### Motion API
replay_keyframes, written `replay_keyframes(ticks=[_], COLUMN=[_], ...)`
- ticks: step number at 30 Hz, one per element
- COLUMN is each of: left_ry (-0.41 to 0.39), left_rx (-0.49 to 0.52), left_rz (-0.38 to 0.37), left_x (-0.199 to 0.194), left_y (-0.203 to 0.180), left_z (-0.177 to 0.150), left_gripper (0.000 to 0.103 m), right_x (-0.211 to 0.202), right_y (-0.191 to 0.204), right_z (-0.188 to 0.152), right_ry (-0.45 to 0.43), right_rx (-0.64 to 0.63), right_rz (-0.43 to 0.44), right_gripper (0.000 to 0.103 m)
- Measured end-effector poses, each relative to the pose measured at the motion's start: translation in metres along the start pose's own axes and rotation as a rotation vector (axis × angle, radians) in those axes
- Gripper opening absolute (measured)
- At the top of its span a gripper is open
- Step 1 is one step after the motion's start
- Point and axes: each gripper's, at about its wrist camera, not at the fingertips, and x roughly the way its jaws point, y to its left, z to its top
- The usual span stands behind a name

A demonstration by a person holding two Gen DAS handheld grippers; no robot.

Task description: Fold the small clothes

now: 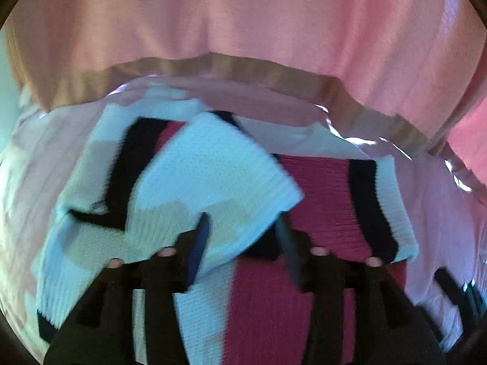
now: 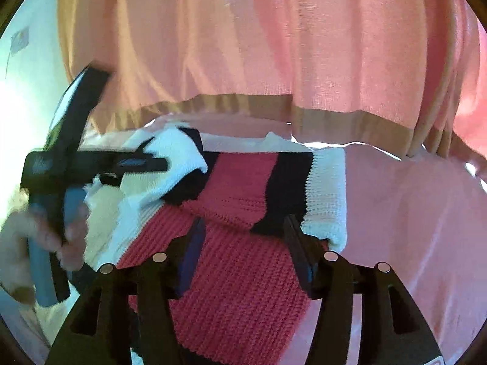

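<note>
Below the pink curtain point(image 2: 304, 45), on pale pink bedding point(image 2: 411, 213), lies the knitted sweater point(image 2: 243, 273), red down the middle, black stripes, white sides. Sleeve point(image 1: 213, 170) already thrown across the chest, white cuff slanting over the red. Left gripper point(image 1: 243, 243) hovering just above that sleeve, jaws parted, nothing pinched, cuff edge showing between the tips without contact. Right gripper point(image 2: 243, 249) poised over the red panel and the other folded edge, jaws likewise apart, gripping nothing. At the sweater's far left side, a hand point(image 2: 39, 243) wrapped round the left tool's handle, blurred.

Risks from here, as a guess: loose sleeve sliding back off the chest if brushed; a low fingertip snagging the open knit and dragging the fold crooked; soft bedding bunching underneath and spoiling the crease.
</note>
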Motion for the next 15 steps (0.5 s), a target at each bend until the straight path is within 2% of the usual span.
replay_keyframes(ticks=[1, 3, 6, 9, 11, 13, 15], left_ry=[-0.037, -0.086, -0.105, -0.032, 0.009, 0.071, 0.106], left_rx=[-0.053, -0.135, -0.252, -0.347, -0.407, -0.467, -0.510], left_rz=[0.022, 0.033, 0.062, 0.076, 0.063, 0.013, -0.025], left_x=[-0.011, -0.025, -0.029, -0.006, 0.006, 0.022, 0.031], left_y=[0.017, 0.046, 0.099, 0.139, 0.156, 0.171, 0.178], left_z=[0.002, 0.006, 0.012, 0.010, 0.005, 0.001, -0.003], left_gripper=[0.067, 0.074, 0.075, 0.074, 0.072, 0.068, 0.067], right_x=[0.000, 0.001, 0.007, 0.018, 0.028, 0.045, 0.068], right_y=[-0.002, 0.000, 0.013, 0.045, 0.070, 0.096, 0.123], right_z=[0.002, 0.005, 0.008, 0.014, 0.018, 0.017, 0.014], right_ry=[0.002, 0.005, 0.005, -0.014, -0.025, -0.004, 0.036], right_rx=[0.011, 0.013, -0.036, -0.180, -0.273, -0.360, -0.440], right_rz=[0.014, 0.029, 0.042, 0.024, 0.057, 0.069, 0.090], right_gripper=[0.055, 0.057, 0.064, 0.064, 0.064, 0.064, 0.064])
